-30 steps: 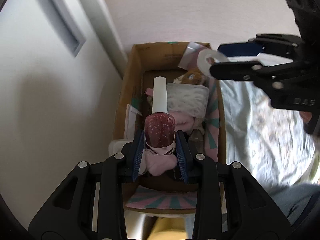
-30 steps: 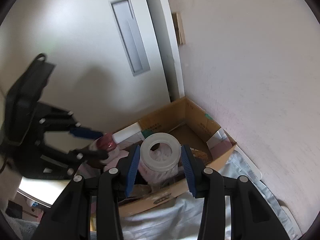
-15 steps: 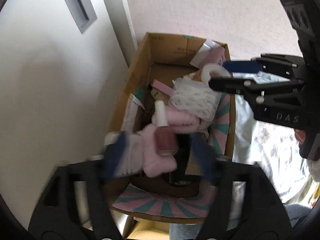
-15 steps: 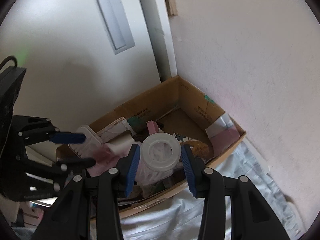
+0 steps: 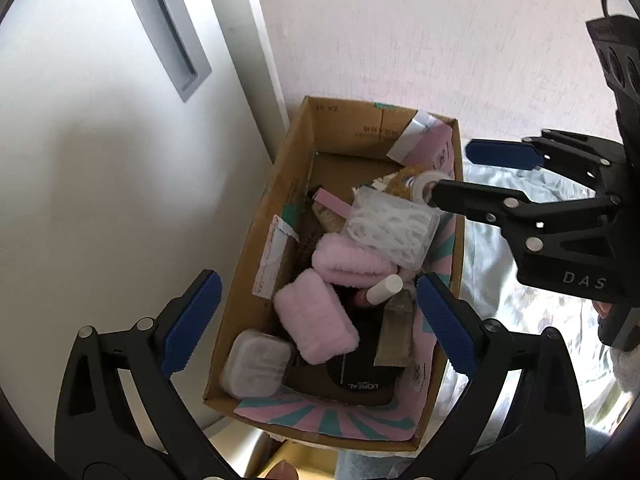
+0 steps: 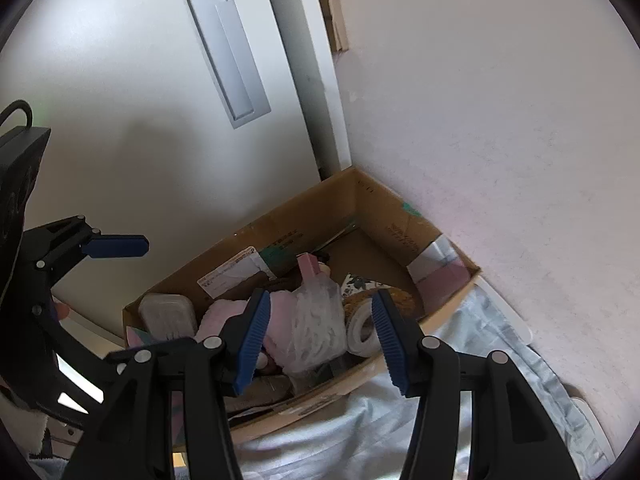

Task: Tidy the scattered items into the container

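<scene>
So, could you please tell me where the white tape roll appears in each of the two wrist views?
Left wrist view: the white tape roll sits upper right of centre, inside the cardboard box, partly hidden behind a finger of the right hand-held gripper.
Right wrist view: it lies low and centre, between that gripper's open fingers.
Shared landmark: the clear bag of white rings, directly beside the roll in both views.
</scene>
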Motion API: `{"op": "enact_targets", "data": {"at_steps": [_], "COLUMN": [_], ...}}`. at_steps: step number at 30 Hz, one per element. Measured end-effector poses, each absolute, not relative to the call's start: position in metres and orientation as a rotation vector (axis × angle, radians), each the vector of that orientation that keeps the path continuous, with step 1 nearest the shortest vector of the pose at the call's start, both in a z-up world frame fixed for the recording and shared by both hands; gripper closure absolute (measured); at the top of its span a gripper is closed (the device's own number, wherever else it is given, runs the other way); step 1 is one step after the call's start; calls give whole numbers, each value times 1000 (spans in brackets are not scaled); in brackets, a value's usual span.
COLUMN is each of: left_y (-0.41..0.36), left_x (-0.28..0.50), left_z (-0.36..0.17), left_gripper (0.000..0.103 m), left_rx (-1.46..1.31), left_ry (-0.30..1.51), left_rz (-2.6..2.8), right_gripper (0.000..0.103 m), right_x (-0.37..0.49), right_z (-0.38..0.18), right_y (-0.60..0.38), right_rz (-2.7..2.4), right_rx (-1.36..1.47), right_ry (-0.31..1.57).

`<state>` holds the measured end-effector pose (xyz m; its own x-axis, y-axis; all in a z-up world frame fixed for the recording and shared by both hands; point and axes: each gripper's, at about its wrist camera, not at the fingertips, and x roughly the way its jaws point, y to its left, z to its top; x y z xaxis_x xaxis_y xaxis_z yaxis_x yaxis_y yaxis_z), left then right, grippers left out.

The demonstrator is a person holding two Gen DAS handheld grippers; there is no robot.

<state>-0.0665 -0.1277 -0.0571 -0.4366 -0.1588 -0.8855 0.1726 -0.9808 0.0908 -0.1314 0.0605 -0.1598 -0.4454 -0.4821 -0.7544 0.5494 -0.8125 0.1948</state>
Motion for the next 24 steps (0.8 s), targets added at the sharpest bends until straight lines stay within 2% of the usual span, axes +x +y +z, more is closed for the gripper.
{"op": "enact_targets", "data": {"at_steps": [15, 24], "left_y": [-76, -1], "left_x": [-78, -82], "left_z": [-11, 26], "left_gripper": [2, 1], "left_rx": [1477, 1433], "left_ry": [-32, -49], "left_rz": [-2592, -2702], "right_gripper": [54, 54], "right_x": [-94, -26], "right_z": [-115, -82], "right_y": [125, 187], "right_rz": [-2454, -2851], "right_rx": [1082, 1221], "right_ry": [-3, -44]}}
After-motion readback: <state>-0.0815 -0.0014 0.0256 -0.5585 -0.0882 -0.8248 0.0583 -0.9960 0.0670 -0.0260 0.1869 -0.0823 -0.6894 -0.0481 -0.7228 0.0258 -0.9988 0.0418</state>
